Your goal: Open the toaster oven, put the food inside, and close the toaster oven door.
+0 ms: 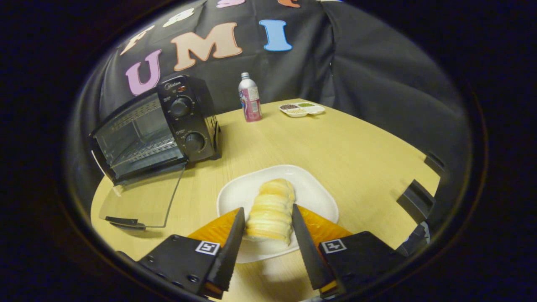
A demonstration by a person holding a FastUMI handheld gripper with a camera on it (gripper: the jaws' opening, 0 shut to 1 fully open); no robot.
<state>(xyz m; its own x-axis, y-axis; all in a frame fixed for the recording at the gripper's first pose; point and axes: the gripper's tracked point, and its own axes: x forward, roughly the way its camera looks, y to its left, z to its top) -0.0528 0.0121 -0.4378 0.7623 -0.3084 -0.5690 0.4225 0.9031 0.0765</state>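
Bread (270, 212) sits gripped between the tool's (268, 220) partly closed fingers above the plate (319, 197).

Dim warm light, soft shadows (edges bowed), sharp focus.

The tool (268, 218) has two tapering fingers (228, 247) with serrated inner edges, each on a screwed housing bearing a small square black-and-white marker.

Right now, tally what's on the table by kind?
Oven, door down: 1
Bottle: 1
Condiment tray: 1
Plate: 1
Bread, between the gripper fingers: 1
Total: 5
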